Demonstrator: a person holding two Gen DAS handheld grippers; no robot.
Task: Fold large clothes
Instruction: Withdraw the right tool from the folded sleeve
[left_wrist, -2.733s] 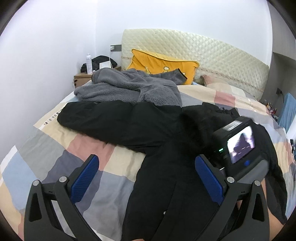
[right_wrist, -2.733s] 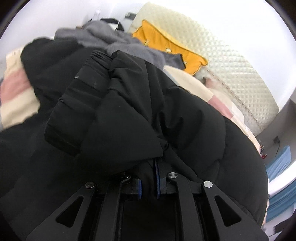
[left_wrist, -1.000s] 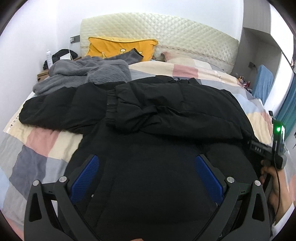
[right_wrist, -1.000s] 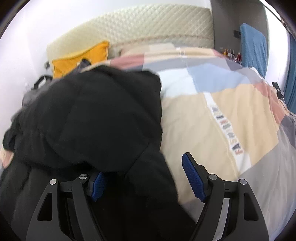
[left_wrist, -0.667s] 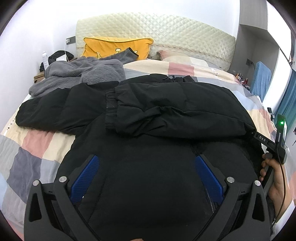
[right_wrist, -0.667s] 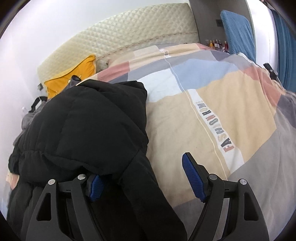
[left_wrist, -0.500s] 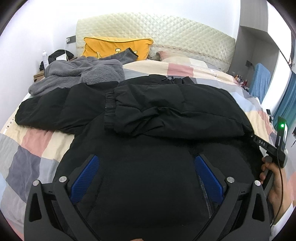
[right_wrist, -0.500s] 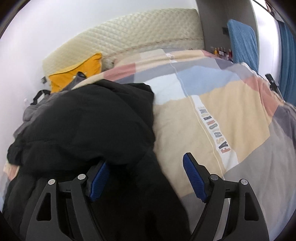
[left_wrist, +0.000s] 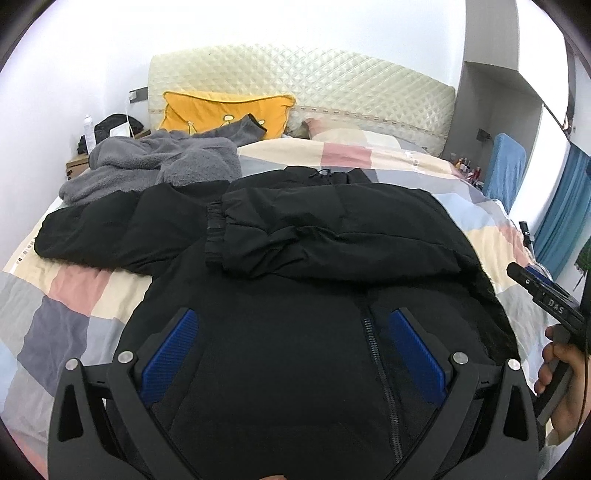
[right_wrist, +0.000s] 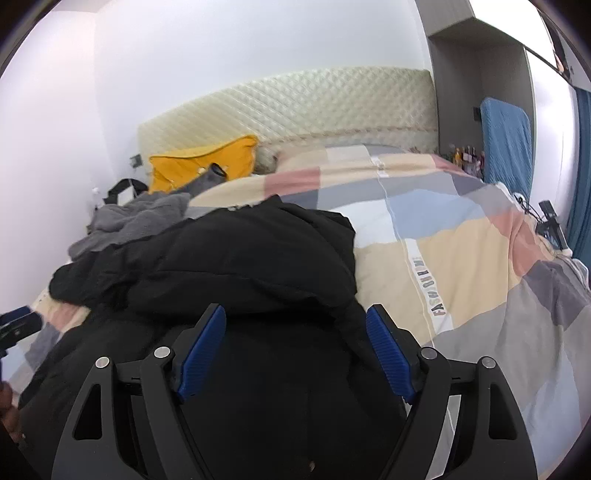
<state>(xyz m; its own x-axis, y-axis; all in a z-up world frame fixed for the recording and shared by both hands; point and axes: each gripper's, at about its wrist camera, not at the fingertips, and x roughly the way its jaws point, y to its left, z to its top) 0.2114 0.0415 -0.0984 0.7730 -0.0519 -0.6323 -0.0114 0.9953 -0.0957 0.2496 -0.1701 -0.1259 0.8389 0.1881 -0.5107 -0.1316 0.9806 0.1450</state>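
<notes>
A large black padded jacket (left_wrist: 295, 295) lies front up on the patchwork bed (left_wrist: 66, 317). Its right sleeve (left_wrist: 325, 232) is folded across the chest; its left sleeve (left_wrist: 110, 232) stretches out to the left. My left gripper (left_wrist: 291, 350) is open and empty above the jacket's lower front, beside the zipper (left_wrist: 380, 373). My right gripper (right_wrist: 295, 350) is open and empty over the jacket's right side (right_wrist: 258, 266); it also shows at the right edge of the left wrist view (left_wrist: 546, 299).
A grey fleece garment (left_wrist: 155, 162) and a yellow pillow (left_wrist: 221, 110) lie near the quilted headboard (left_wrist: 332, 88). A nightstand with a bottle (left_wrist: 86, 129) stands at the left. A blue chair (left_wrist: 506, 173) and blue curtain (left_wrist: 561, 218) are at the right.
My right gripper let go of the sleeve it had carried across the jacket and drew back to the jacket's right side, open. My left gripper stayed open over the lower front.
</notes>
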